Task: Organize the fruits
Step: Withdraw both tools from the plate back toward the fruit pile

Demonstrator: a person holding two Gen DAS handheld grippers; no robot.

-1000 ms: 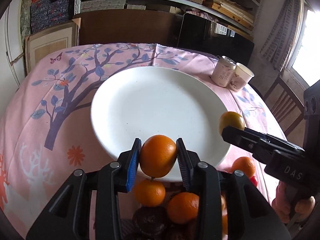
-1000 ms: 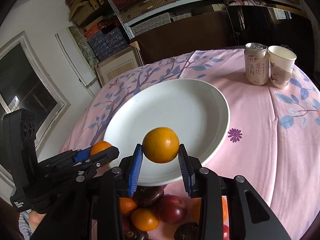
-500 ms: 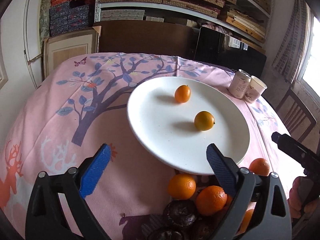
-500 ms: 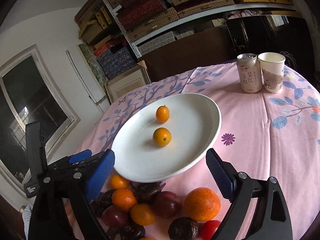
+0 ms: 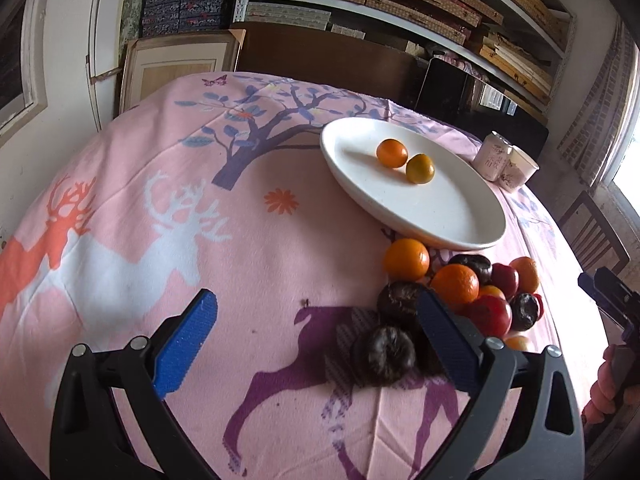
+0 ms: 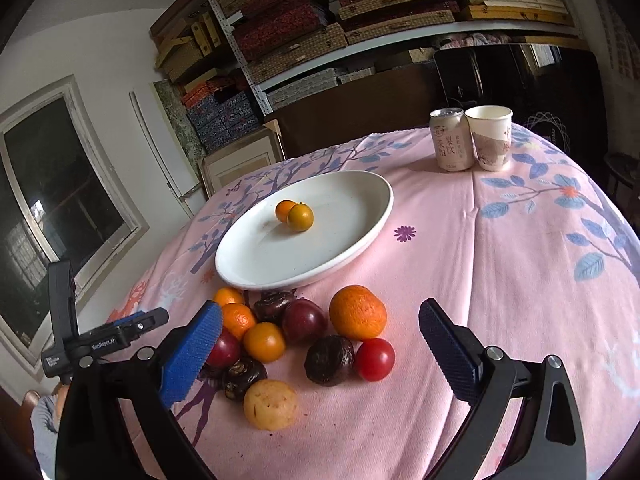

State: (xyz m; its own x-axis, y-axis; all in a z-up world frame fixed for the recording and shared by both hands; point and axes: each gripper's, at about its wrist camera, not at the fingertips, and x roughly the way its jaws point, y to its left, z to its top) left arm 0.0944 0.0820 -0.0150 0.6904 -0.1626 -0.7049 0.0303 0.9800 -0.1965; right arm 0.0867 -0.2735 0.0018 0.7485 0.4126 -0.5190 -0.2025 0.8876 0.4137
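A white plate (image 5: 460, 216) (image 6: 256, 268) on the pink cloth holds two small oranges (image 5: 392, 153) (image 5: 420, 168), touching each other; they also show in the right wrist view (image 6: 300, 217). A pile of fruit lies in front of the plate: oranges (image 6: 357, 312) (image 5: 455, 283), dark plums (image 6: 303, 321), dark wrinkled fruits (image 5: 383, 354) (image 6: 329, 359), a red tomato (image 6: 374, 359) and a pale yellow fruit (image 6: 271, 404). My left gripper (image 5: 316, 340) is open and empty, left of the pile. My right gripper (image 6: 320, 340) is open and empty above the pile.
A drink can (image 6: 452, 140) and a paper cup (image 6: 490, 136) stand at the far right of the table. A chair (image 5: 592, 232) is at the right edge. Shelves and a dark cabinet are behind the table.
Both grippers let go of their oranges onto the plate, opened wide and drew back from it. The two oranges now rest together on the plate.
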